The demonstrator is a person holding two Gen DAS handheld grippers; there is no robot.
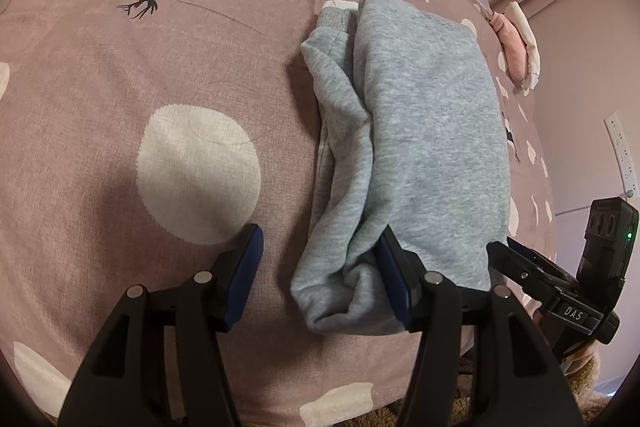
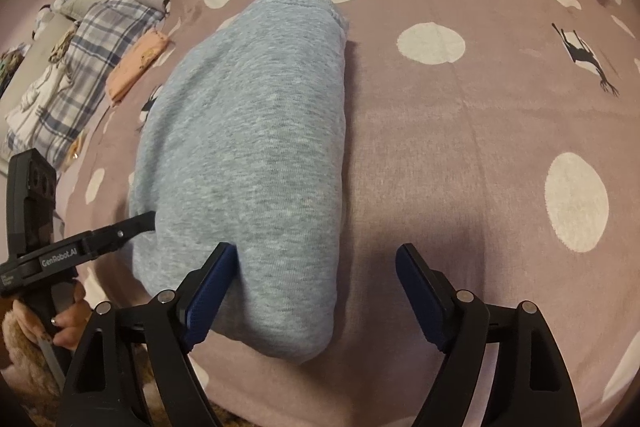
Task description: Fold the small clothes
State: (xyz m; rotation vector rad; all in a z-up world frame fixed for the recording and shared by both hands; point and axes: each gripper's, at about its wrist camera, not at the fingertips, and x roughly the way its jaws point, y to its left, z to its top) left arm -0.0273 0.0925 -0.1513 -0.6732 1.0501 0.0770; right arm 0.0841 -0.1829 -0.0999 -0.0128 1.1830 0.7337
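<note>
A grey garment (image 1: 420, 147), folded into a long bundle, lies on a mauve spotted bedspread (image 1: 160, 67), its long axis running away from both cameras, ribbed cuff at the far end. The left gripper (image 1: 320, 279) and right gripper (image 2: 316, 291) sit at the garment's near end, jaws wide apart; each seems only to touch the cloth, gripping nothing.

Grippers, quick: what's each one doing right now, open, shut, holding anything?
Left gripper: open, near end of the grey garment between its fingers, not clamped.
Right gripper: open, holding nothing.
</note>
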